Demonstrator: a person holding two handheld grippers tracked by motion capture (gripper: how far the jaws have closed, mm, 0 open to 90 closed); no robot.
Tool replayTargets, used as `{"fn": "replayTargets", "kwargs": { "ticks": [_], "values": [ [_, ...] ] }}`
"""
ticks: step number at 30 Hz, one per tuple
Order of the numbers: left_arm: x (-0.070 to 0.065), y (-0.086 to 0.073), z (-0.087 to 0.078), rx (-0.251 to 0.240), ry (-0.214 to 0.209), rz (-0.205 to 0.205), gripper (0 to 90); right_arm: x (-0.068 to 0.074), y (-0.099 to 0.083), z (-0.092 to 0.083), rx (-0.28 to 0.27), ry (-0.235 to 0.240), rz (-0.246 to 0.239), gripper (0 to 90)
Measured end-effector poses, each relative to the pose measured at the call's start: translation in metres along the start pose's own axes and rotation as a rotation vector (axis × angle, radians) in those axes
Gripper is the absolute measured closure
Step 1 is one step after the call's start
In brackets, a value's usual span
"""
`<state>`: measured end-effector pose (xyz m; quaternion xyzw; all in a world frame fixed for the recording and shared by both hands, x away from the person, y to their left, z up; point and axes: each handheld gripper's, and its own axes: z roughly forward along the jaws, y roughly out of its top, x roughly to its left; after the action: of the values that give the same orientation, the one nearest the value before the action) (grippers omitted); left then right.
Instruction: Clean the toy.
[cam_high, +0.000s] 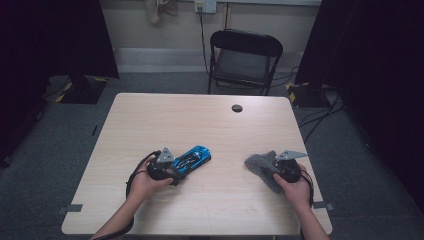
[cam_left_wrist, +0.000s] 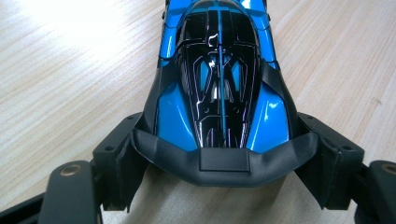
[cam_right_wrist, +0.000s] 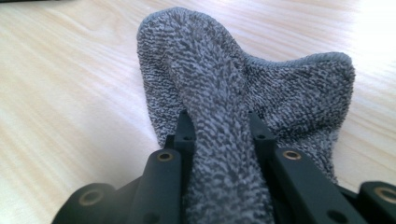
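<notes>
A blue and black toy car (cam_high: 194, 158) lies on the wooden table (cam_high: 200, 115), left of centre. My left gripper (cam_high: 172, 170) holds its near end. In the left gripper view the two jaws of my left gripper (cam_left_wrist: 219, 123) press on both sides of the car (cam_left_wrist: 219, 70) at its black bumper. A grey knitted cloth (cam_high: 260, 162) lies at the right. My right gripper (cam_high: 280, 167) is at its near edge. In the right gripper view a raised fold of the cloth (cam_right_wrist: 210, 56) is pinched between the jaws of my right gripper (cam_right_wrist: 219, 119).
A small dark round grommet (cam_high: 237, 108) sits near the table's far edge. A black folding chair (cam_high: 245, 55) stands behind the table. Cables (cam_high: 320, 117) run over the floor at the right. Dark curtains hang on both sides.
</notes>
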<state>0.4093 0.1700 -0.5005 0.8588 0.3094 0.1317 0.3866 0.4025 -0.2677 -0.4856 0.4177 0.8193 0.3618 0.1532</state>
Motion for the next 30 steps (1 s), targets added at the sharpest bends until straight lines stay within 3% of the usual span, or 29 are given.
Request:
{"fn": "replayTargets", "kwargs": {
  "ticks": [8, 10, 13, 17, 19, 23, 30],
  "values": [
    [0.001, 0.001, 0.001, 0.005, -0.005, 0.008, 23.4, 0.005, 0.005, -0.002, 0.01, 0.025, -0.006, 74.6],
    [0.0, 0.002, 0.003, 0.013, 0.001, 0.005, 16.9, 0.007, 0.007, -0.002, 0.012, 0.032, -0.008, 74.6],
    [-0.002, 0.006, 0.006, 0.023, -0.008, 0.016, 15.4, 0.009, 0.008, 0.0, 0.015, 0.046, -0.008, 74.6],
    [-0.001, 0.007, 0.008, 0.016, -0.017, 0.019, 15.6, 0.013, 0.011, 0.003, 0.023, 0.067, -0.016, 74.6],
    [0.001, 0.006, 0.005, 0.009, -0.006, 0.01, 20.6, 0.016, 0.013, 0.004, 0.018, 0.081, -0.015, 74.6],
    [0.0, 0.004, 0.004, 0.004, -0.002, 0.009, 24.2, 0.024, 0.023, 0.008, 0.004, 0.117, -0.014, 74.6],
    [0.0, 0.004, 0.004, 0.003, -0.001, 0.007, 24.4, 0.052, 0.053, 0.019, -0.009, 0.176, -0.059, 75.0]
  ]
}}
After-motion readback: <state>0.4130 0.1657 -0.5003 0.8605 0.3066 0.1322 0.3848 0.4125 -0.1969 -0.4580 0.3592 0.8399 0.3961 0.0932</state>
